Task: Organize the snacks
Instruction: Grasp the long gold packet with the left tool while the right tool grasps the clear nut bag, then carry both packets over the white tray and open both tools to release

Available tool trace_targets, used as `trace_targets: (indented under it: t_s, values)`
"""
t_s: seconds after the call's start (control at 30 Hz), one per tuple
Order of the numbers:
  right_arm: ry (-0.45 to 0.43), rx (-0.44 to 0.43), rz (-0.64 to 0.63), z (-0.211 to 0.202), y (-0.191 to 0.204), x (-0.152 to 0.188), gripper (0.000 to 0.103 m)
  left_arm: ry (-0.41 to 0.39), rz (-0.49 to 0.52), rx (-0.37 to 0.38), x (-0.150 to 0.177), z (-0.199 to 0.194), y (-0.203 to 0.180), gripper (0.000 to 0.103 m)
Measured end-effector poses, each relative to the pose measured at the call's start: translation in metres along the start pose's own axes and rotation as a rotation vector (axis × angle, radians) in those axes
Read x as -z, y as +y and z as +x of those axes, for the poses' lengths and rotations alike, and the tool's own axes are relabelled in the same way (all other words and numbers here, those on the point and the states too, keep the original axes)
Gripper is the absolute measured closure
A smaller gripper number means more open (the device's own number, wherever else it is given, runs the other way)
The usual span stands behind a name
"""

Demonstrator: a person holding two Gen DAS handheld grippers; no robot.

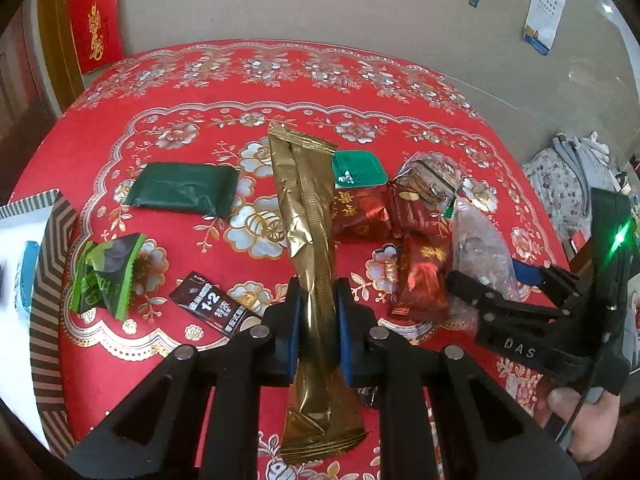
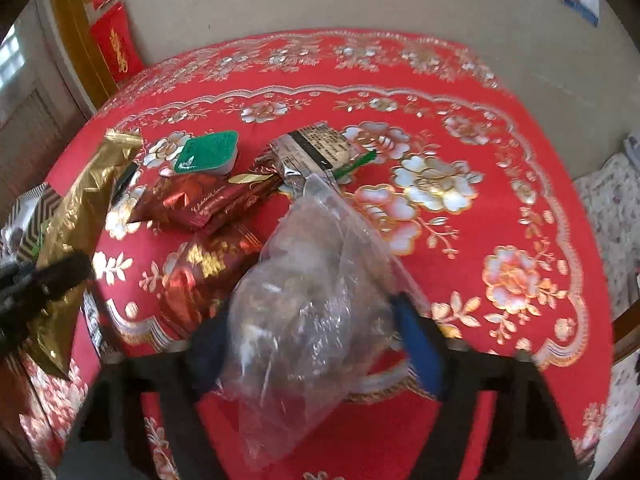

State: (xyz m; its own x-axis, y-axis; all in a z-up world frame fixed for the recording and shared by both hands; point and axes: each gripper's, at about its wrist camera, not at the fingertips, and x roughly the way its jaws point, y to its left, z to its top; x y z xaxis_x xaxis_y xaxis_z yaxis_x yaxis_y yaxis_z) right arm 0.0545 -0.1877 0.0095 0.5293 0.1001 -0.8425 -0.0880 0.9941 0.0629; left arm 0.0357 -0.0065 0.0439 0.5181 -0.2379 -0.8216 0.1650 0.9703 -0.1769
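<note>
Where the room's left edge shows in the left wrist view, a wooden door frame point(image 1: 56, 40) carries a red and gold hanging point(image 1: 95, 24), and a plain beige wall point(image 1: 320, 4) runs behind the surface point(image 1: 192, 80), which wears a red cloth patterned with silver and gold flowers. At the near left a box with a brown chevron rim point(image 1: 48, 264) sits at the cloth's edge. On the cloth beside it lie a crumpled green wrapper point(image 1: 106, 276), a dark green packet point(image 1: 184, 192) farther back, and a dark sachet printed 1+2 point(image 1: 214, 306).

Toward the middle, the left hand-held gripper point(image 1: 318, 332) is clamped tight on a long gold packet point(image 1: 308, 216), held off the cloth and slanting away from the camera.

Right of it a small cluster sits together: a green-lidded cup point(image 1: 358, 168), red foil packets point(image 1: 362, 216) and a printed clear pack point(image 1: 432, 176).

Farther right, the right hand-held gripper point(image 2: 316, 344) straddles a clear plastic bag point(image 2: 312, 292) of brownish contents; its blue pads point(image 2: 420, 340) stand at about half width, and motion blur hides whether they press the bag. A calendar point(image 1: 544, 8) hangs on the wall at the right, and floral bedding point(image 1: 556, 176) lies beyond the surface's edge.
</note>
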Motion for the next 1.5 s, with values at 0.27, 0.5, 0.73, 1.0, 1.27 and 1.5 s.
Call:
trace_targets:
  t_s: [0.27,0.5,0.73,1.0,1.27,1.5]
  values:
    - [-0.092,-0.085,0.082,-0.034,-0.015,0.025,0.068,-0.014,0.016,0.004,0.011,-0.012,0.003,0.085]
    - [-0.206,-0.073,0.037,-0.074,0.007,0.038,0.068,-0.037,0.019,-0.009,0.020,-0.026,0.007,0.085]
    - [-0.230,-0.107,0.014,-0.078,0.031,0.039,0.068,-0.063,0.038,-0.052,0.030,-0.039,0.009,0.085]
    - [-0.241,-0.134,-0.025,-0.080,0.062,0.035,0.068,-0.094,0.040,-0.091,0.036,-0.058,0.024,0.085]
    - [-0.237,-0.159,-0.062,-0.080,0.092,0.032,0.068,-0.111,0.025,-0.098,0.041,-0.075,0.042,0.085]
    - [-0.238,-0.188,-0.099,-0.080,0.120,0.030,0.068,-0.123,0.003,-0.116,0.044,-0.088,0.062,0.085]
